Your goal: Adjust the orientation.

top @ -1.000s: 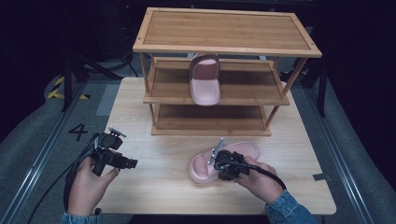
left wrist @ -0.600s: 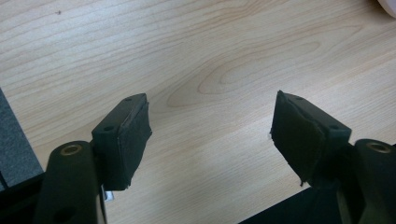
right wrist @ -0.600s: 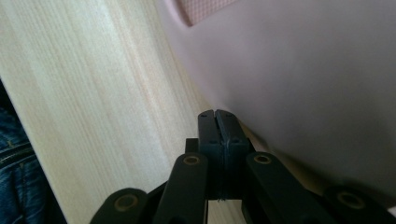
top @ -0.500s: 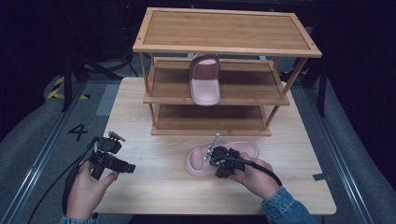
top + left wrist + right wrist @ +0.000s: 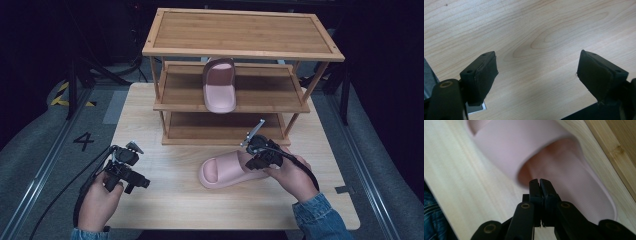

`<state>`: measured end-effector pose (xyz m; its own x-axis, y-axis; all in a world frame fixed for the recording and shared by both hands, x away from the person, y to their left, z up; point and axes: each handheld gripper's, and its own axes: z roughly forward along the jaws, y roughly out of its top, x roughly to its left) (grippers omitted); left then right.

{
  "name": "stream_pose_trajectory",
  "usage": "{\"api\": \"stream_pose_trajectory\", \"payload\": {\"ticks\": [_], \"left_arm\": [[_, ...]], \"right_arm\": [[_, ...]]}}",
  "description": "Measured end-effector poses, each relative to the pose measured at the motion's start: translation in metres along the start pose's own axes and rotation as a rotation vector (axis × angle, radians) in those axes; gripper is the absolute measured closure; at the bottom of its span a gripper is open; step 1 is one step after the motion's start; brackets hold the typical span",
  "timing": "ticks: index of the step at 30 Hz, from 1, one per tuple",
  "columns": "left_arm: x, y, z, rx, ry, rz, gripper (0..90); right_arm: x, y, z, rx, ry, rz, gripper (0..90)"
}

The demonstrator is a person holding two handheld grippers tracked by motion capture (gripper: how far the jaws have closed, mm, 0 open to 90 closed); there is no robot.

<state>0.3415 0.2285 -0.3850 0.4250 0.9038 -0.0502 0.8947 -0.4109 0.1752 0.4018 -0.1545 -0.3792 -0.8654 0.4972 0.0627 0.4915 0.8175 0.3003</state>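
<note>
The right tool (image 5: 256, 150) had shifted along the pink slipper (image 5: 225, 172) toward its heel end, nearer the shoe rack (image 5: 240, 52), and had come up a little. The slipper itself lay much where it had been a second before, flat on the bench (image 5: 165, 210) just in front of the rack's bottom shelf, right of the middle, toe toward the left edge. In the right gripper view the tool (image 5: 539, 181) was clenched, pads together, with its tips over the insole just behind the strap of the slipper (image 5: 499, 142). I saw nothing caught between them, so I judged it was not yet carrying the shoe.

The left tool (image 5: 140, 183) had kept its place near the bench's front-left corner, and its jaws had just been opening. In the left gripper view the tool (image 5: 536, 72) stood released over bare wood, nothing between the pads.

The other slipper (image 5: 219, 90) already sat on the middle shelf. I took it that a fresh grip on this one was needed.
</note>
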Motion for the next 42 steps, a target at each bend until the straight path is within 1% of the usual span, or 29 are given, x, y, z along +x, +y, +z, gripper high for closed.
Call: {"api": "stream_pose_trajectory", "payload": {"ticks": [2, 3, 5, 6, 7, 10, 11, 12, 13, 15, 16, 17, 18, 19, 20, 22, 23, 25, 26, 27, 28, 29, 31, 33, 34, 36, 37, 39, 42], "left_arm": [[-0.001, 0.001, 0.002, 0.004, 0.034, 0.003, 17.6], [-0.001, 0.001, 0.002, 0.004, 0.034, 0.003, 17.5], [0.000, 0.002, 0.005, -0.008, 0.054, -0.019, 17.4], [0.001, 0.002, 0.005, -0.013, 0.063, 0.007, 17.4], [0.002, 0.001, 0.006, -0.021, 0.084, 0.018, 17.5], [0.005, 0.001, 0.006, -0.020, 0.061, -0.006, 17.4], [0.005, 0.001, 0.006, -0.018, 0.058, -0.004, 17.4], [0.005, 0.001, 0.006, -0.012, 0.064, 0.010, 17.4], [0.004, 0.001, 0.006, -0.008, 0.056, 0.010, 17.4], [0.004, 0.003, 0.006, -0.007, 0.059, 0.023, 17.4], [0.003, 0.003, 0.006, -0.006, 0.042, 0.000, 17.4], [0.003, 0.003, 0.006, -0.006, 0.042, 0.000, 17.3], [0.004, 0.006, 0.005, 0.002, 0.018, 0.003, 17.5], [0.003, 0.007, 0.005, 0.009, 0.012, 0.011, 17.5], [0.003, 0.007, 0.005, 0.009, 0.012, 0.011, 17.3], [0.003, 0.011, 0.005, 0.037, 0.016, 0.008, 17.3], [0.003, 0.012, 0.005, 0.042, 0.002, 0.001, 17.4], [0.003, 0.013, 0.005, 0.047, 0.006, 0.007, 17.4], [0.002, 0.014, 0.005, 0.052, 0.016, 0.020, 17.4], [0.001, 0.016, 0.003, 0.037, 0.016, 0.019, 17.8], [0.001, 0.017, 0.002, 0.027, 0.021, 0.021, 17.8], [0.001, 0.017, 0.002, 0.027, 0.021, 0.021, 17.5], [0.001, 0.019, 0.001, 0.023, -0.003, 0.024, 17.3], [-0.001, 0.021, 0.000, 0.030, -0.006, 0.040, 17.1], [-0.002, 0.021, 0.001, 0.030, 0.000, 0.038, 17.2], [-0.003, 0.024, 0.002, 0.034, -0.005, 0.046, 17.3], [-0.003, 0.025, 0.002, 0.038, 0.001, 0.055, 17.4], [-0.005, 0.029, 0.002, 0.041, 0.005, 0.056, 17.5], [-0.007, 0.032, 0.003, 0.038, -0.002, 0.072, 17.4]], "right_arm": [[-0.005, 0.002, 0.005, 0.006, 0.006, 0.011, 88.8], [-0.006, 0.004, 0.009, 0.007, 0.004, 0.013, 89.1], [-0.007, 0.006, 0.012, 0.013, 0.002, 0.004, 89.3], [-0.007, 0.008, 0.016, 0.014, 0.011, 0.002, 89.4], [-0.006, 0.011, 0.020, 0.029, 0.006, -0.006, 89.4], [-0.004, 0.014, 0.029, 0.046, 0.020, -0.026, 89.4], [-0.003, 0.014, 0.031, 0.053, 0.027, -0.022, 89.4], [-0.003, 0.013, 0.032, 0.053, 0.035, -0.024, 89.4], [-0.003, 0.012, 0.032, 0.053, 0.038, -0.024, 89.4], [-0.001, 0.011, 0.033, 0.054, 0.040, -0.022, 89.5], [0.000, 0.010, 0.032, 0.056, 0.049, -0.022, 89.5], [0.000, 0.010, 0.032, 0.056, 0.049, -0.022, 89.5], [0.003, 0.009, 0.032, 0.063, 0.054, -0.020, 89.5], [0.005, 0.008, 0.032, 0.063, 0.061, -0.018, 89.6], [0.005, 0.008, 0.032, 0.063, 0.061, -0.018, 89.6], [0.010, 0.007, 0.032, 0.074, 0.055, -0.021, 89.5], [0.012, 0.006, 0.032, 0.078, 0.064, -0.020, 89.5], [0.016, 0.006, 0.031, 0.085, 0.061, -0.021, 89.5], [0.019, 0.005, 0.030, 0.084, 0.057, -0.026, 89.5], [0.027, 0.005, 0.030, 0.101, 0.050, -0.046, 89.4], [0.031, 0.005, 0.029, 0.103, 0.050, -0.049, 89.3], [0.031, 0.005, 0.029, 0.103, 0.050, -0.049, 89.3], [0.038, 0.005, 0.030, 0.109, 0.046, -0.072, 89.1], [0.044, 0.005, 0.030, 0.114, 0.043, -0.087, 89.1], [0.046, 0.005, 0.030, 0.116, 0.040, -0.088, 89.1], [0.051, 0.005, 0.030, 0.114, 0.031, -0.097, 89.0], [0.053, 0.005, 0.031, 0.112, 0.031, -0.101, 88.9], [0.057, 0.004, 0.031, 0.108, 0.030, -0.111, 87.4], [0.059, 0.002, 0.030, 0.102, 0.019, -0.113, 84.5]]}}
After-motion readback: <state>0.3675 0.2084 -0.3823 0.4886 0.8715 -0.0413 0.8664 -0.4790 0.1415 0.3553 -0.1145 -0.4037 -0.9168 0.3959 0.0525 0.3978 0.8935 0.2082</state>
